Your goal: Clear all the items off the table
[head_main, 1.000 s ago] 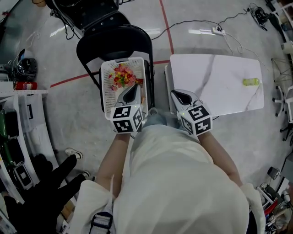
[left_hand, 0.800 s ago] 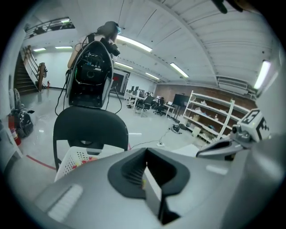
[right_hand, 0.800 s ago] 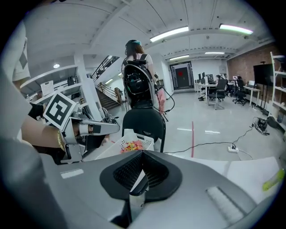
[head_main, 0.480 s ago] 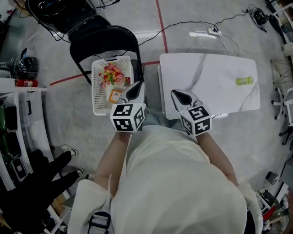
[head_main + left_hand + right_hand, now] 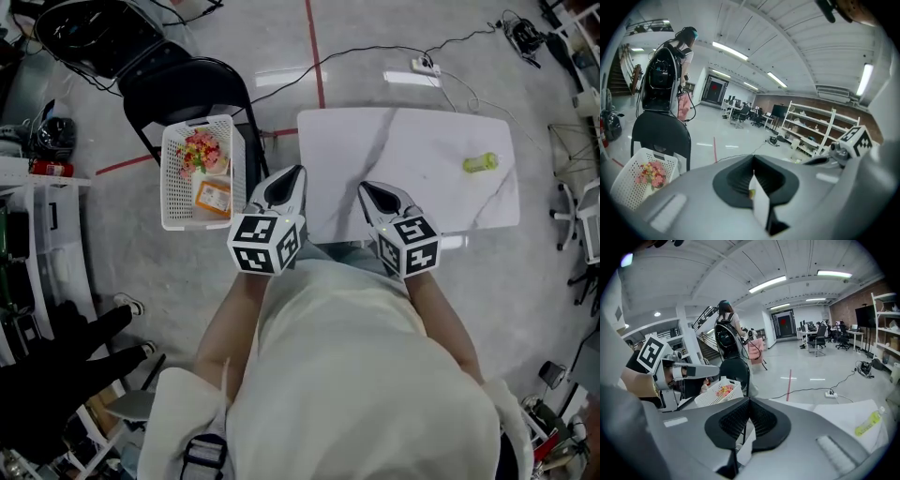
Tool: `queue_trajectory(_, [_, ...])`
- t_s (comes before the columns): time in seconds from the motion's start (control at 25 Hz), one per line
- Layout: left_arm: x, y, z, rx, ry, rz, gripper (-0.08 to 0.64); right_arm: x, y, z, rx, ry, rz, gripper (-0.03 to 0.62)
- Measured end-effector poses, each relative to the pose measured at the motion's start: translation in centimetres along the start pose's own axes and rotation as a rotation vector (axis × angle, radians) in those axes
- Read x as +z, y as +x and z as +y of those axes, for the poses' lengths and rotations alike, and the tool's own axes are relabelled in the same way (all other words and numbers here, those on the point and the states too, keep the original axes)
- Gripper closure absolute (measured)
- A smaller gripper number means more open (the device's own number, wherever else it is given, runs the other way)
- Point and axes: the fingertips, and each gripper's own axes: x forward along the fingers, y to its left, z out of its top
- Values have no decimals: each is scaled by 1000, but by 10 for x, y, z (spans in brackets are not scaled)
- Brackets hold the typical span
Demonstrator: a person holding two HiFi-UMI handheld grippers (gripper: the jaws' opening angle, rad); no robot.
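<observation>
Left gripper (image 5: 296, 174), right gripper (image 5: 366, 188): jaws fully closed, empty. Swung away from white lattice plastic basket (image 5: 170, 192) at centre left, now at near edge of white marble-top table (image 5: 403, 141). Small yellow-green bottle (image 5: 480, 163) lying upper right, apparently last item to clear.

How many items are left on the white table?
1: a yellow-green bottle lying near the table's right end. Part of the table's near edge is hidden, so something small might be missed.
</observation>
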Motion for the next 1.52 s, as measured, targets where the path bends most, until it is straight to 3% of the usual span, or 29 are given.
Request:
queue_trajectory(0.52, [-27,37,-88,-5,6,58,551,-43,-56,-61,-10,76,13,593])
queue_trajectory(0.72, [-29,34,-94,-16,33,79,551,-45,-63,-63,-40,89,11,594])
queue_trajectory(1.32, [-29,40,-85,-176,134,168,551,-31,-54,-54,-203,155,-10,593])
queue_trajectory(1.52, [-23,47,-80,-183,132,170,551,-28,-52,-59,-223,164,-7,594])
